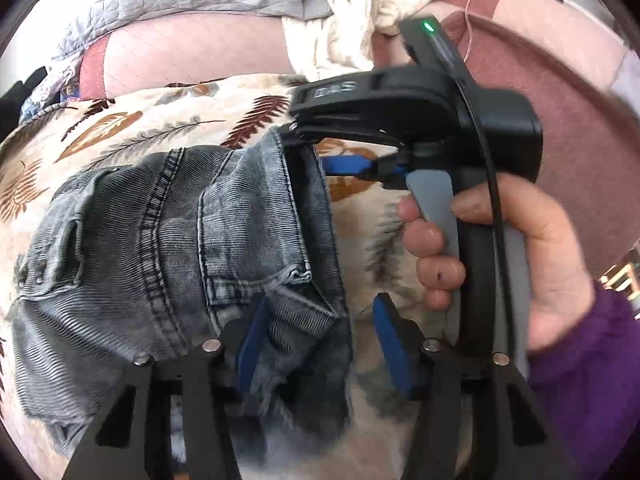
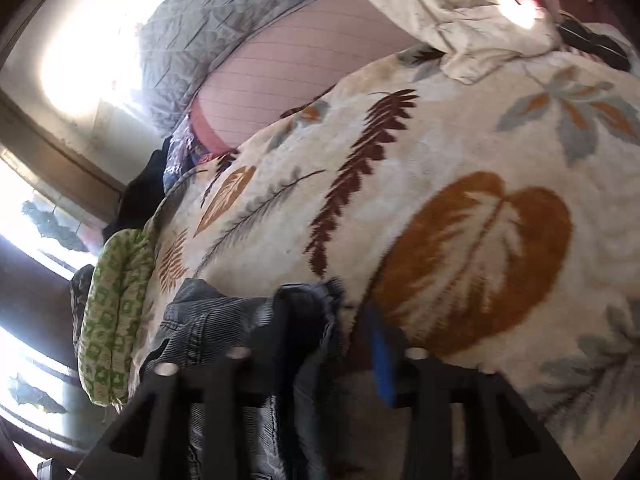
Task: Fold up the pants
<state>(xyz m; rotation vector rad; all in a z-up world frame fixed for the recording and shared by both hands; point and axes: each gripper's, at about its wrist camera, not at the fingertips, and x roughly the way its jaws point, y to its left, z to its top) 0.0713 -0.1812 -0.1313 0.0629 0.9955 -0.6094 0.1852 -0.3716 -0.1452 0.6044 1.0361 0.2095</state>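
Pants [image 1: 168, 232] apparently lengthwise left-to-right

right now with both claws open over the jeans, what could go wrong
1. The left claw is open with the jeans edge loose between its blue pads; lifting now would likely leave the cloth behind.
2. The right claw is open at the same folded edge; if only one grips, the fold may skew.
3. The leaf-print blanket lies directly under the denim, so a deep pinch could catch it too.
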